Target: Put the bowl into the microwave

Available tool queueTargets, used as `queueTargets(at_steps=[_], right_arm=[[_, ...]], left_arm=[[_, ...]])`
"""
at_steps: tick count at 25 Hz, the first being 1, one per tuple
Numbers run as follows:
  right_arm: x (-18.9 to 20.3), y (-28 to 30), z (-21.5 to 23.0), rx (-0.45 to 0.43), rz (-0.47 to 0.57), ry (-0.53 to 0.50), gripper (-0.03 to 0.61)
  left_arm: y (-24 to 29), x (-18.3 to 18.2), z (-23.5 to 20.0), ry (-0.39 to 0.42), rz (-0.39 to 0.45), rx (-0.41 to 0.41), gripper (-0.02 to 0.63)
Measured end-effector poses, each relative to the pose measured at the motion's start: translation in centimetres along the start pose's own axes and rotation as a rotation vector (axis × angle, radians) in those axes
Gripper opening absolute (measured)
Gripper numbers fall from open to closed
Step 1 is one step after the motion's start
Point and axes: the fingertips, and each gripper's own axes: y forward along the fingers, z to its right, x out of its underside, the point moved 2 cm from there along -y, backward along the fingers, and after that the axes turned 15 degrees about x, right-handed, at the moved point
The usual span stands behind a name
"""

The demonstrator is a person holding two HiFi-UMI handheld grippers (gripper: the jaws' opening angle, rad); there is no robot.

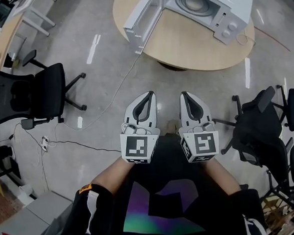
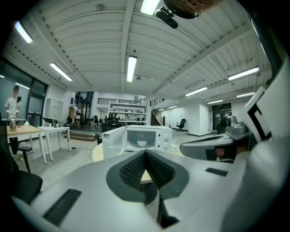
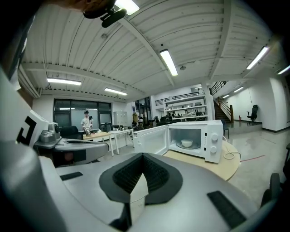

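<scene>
A white microwave (image 1: 199, 8) stands on a round wooden table (image 1: 182, 46) with its door (image 1: 142, 17) swung open to the left. A small white bowl (image 1: 195, 3) sits inside on the turntable; it also shows as the bowl (image 2: 142, 143) in the left gripper view and the bowl (image 3: 186, 143) in the right gripper view. My left gripper (image 1: 150, 93) and right gripper (image 1: 184, 94) are side by side close to my body, well back from the table, both shut and holding nothing. Both point toward the microwave (image 2: 145, 138), (image 3: 195, 140).
Black office chairs stand to the left (image 1: 30, 95) and right (image 1: 260, 126). A cable (image 1: 110, 99) runs across the floor from the table to a power strip (image 1: 44, 142). Desks line the far left (image 1: 5, 34). A person (image 3: 86, 120) stands far off.
</scene>
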Motion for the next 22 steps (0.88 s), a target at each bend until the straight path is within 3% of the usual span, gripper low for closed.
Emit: queueTargets(at_steps=[22], right_arm=[[1.2,-1.6,0.1,0.112,-0.032,0.033,0.015]], left_arm=[[1.0,0.7,1.2,0.023,-0.034,0.191,0.043]])
